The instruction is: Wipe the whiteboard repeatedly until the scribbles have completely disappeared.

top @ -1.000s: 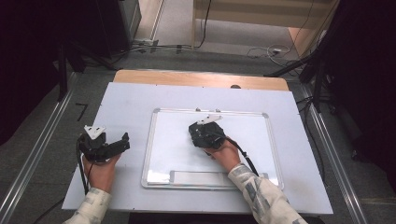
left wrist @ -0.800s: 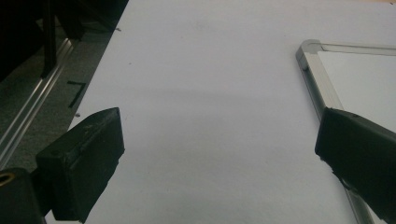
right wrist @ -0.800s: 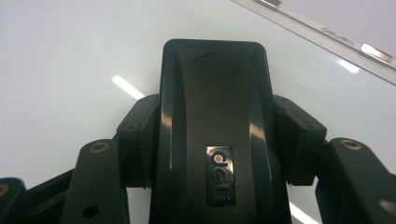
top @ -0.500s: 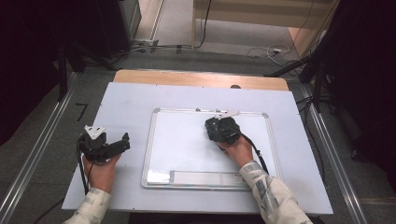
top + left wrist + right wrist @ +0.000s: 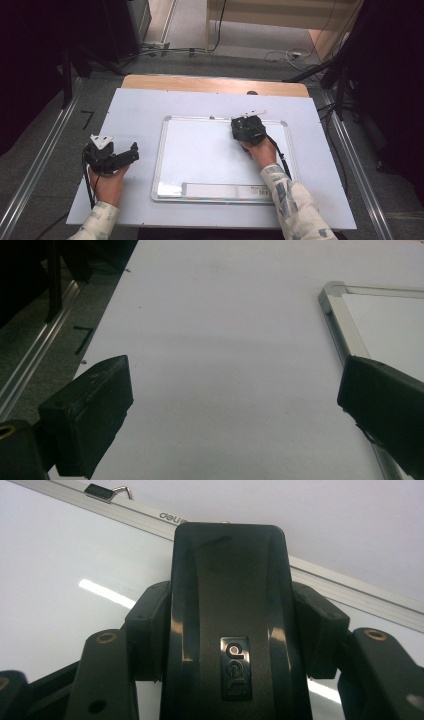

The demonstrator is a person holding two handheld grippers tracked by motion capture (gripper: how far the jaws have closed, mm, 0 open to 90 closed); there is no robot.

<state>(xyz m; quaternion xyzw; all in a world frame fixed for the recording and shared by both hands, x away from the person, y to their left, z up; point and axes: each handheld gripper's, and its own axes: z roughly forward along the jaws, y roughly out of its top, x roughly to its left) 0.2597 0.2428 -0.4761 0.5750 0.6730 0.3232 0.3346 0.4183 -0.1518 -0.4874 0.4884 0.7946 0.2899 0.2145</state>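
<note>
A white whiteboard (image 5: 200, 155) with a silver frame lies flat on the pale table (image 5: 135, 110). My right gripper (image 5: 245, 127) is near the board's far right corner, shut on a black eraser (image 5: 230, 605) that stands against the board surface (image 5: 60, 570), close to the top frame rail (image 5: 350, 587). The right gripper (image 5: 230, 630) clamps the eraser from both sides. To the left of the board my left gripper (image 5: 131, 154) rests over the table, its jaws wide apart. Between the jaws of the left gripper (image 5: 235, 395) lies bare table, with the board's corner (image 5: 345, 325) just ahead on the right.
A wooden strip (image 5: 210, 85) runs along the table's far edge. Metal rails (image 5: 45, 150) flank the table on both sides, and cables (image 5: 280, 52) lie on the floor beyond. A small metal hanger clip (image 5: 107, 491) sits on the board's top rail.
My right gripper has slid the eraser to the right and slightly toward the board's far edge. The left gripper has stayed where it was.
</note>
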